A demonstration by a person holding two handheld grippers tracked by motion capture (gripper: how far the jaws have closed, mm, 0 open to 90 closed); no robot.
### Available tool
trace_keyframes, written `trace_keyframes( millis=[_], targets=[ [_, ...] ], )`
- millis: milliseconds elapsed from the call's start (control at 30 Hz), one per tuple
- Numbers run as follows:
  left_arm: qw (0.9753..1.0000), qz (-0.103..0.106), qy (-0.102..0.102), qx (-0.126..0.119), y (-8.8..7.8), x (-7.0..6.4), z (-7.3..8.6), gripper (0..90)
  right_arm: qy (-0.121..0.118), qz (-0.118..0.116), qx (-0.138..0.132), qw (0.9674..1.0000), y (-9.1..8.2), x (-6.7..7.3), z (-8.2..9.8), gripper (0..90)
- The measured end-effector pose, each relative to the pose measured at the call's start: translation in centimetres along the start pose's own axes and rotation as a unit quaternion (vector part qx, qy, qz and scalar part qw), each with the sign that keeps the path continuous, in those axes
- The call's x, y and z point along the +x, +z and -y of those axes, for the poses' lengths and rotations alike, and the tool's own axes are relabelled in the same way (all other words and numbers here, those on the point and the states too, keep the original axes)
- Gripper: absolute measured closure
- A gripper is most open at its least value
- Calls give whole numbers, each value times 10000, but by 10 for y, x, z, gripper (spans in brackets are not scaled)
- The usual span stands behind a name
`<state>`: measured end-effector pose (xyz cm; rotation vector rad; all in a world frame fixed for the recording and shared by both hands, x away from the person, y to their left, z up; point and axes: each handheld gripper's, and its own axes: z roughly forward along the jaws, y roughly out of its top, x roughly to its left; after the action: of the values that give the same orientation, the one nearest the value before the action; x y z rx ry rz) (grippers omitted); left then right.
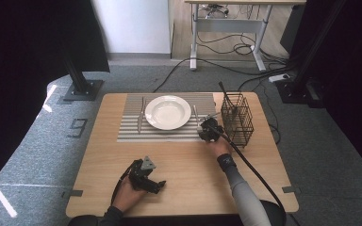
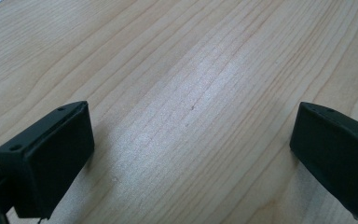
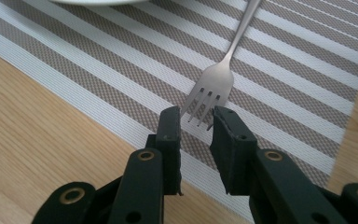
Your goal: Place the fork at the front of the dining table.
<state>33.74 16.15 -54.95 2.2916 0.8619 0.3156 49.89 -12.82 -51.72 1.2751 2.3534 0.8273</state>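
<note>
right hand-held gripper [image 3: 196,122] angled down, jaws flanking fork [image 3: 214,84] tines.

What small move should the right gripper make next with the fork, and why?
Probably close the right gripper a little more. Its jaws stand on either side of the tines of the fork, which lies on the striped placemat, and a narrow gap seems to remain on each side. Lifting likely makes sense only once the pads press on it.
</note>
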Motion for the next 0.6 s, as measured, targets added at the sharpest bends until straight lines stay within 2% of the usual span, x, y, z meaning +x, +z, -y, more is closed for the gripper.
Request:
trace_keyframes(
  millis=[267,467,567,600],
  targets=[
    [10000,1,-10,-8,0,0,0,0,113,-109,-145,9998,10,-1,-7,703],
    [10000,0,-10,-8,0,0,0,0,151,-80,-171,9997,17,-3,-10,674],
    [10000,0,-9,-8,0,0,0,0,69,109,-250,9996,15,-2,-10,512],
    [10000,0,-9,-8,0,0,0,0,64,106,-294,9995,14,-2,-11,448]
  ],
)
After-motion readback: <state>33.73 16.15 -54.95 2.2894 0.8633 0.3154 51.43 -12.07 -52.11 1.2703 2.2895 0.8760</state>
